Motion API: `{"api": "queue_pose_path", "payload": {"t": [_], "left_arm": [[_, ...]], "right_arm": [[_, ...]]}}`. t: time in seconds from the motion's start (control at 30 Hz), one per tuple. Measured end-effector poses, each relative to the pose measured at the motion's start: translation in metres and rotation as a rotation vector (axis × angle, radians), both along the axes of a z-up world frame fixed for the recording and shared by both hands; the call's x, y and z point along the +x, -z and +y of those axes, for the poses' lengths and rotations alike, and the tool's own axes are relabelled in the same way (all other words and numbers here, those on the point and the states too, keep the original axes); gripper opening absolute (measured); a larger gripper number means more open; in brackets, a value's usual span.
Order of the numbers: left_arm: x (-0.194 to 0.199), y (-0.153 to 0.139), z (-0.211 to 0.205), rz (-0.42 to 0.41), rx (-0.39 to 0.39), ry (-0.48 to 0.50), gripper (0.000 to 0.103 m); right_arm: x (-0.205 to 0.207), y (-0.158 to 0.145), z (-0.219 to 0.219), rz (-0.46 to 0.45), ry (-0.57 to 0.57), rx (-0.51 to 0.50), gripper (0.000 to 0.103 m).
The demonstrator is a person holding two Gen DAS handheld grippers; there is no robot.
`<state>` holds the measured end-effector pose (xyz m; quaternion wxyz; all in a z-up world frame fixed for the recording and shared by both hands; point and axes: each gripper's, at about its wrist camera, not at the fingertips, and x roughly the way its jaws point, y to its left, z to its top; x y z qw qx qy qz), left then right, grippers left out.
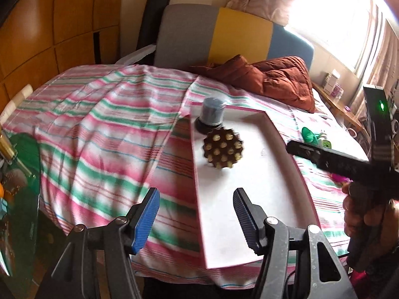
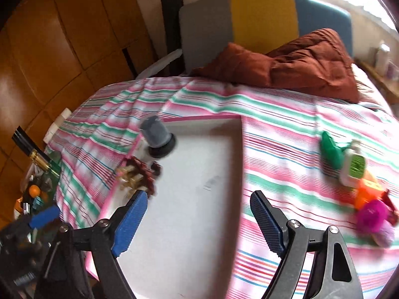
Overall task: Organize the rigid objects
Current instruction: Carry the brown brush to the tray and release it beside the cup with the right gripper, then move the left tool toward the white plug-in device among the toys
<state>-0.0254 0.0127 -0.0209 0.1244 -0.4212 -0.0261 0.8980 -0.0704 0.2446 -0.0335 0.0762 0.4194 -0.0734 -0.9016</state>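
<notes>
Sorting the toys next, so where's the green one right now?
In the right wrist view, the green toy lies on the striped bedspread, right of the tray, touching a white gadget.

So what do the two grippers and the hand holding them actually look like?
Both the left gripper and the right gripper have black linkage arms with silver pivot bolts and blue ribbed pads. From the left wrist camera, the right unit shows a black body with a green light, held by a bare hand. No sleeve is visible.

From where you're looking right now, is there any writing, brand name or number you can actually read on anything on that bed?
None can be read.
Faint dark marks on the white tray: too blurred to tell if they are writing.
White boxes on the side shelf: any print is too small.
Green light on the right gripper: a glow, not a readable sign.
</notes>
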Motion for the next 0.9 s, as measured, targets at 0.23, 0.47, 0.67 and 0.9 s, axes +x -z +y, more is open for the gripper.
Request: {"api": "queue_pose_path", "payload": {"t": [0.23,0.47,0.67,0.9], "left_arm": [[0.004,-0.005,0.029,0.010,-0.022,0.064,0.062],[0.012,-0.005,0.051,0.021,-0.063,0.109,0.062],[0.018,-0.006,0.062,0.026,-0.076,0.141,0.062],[0.020,-0.003,0.070,0.017,-0.085,0.165,0.062]], "right_arm": [[0.030,0.000,0.048,0.004,0.089,0.013,0.086],[0.053,0.001,0.073,0.015,0.135,0.041,0.088],[0.063,0.002,0.092,0.013,0.171,0.046,0.088],[0.071,0.000,0.111,0.016,0.212,0.056,0.089]]}}
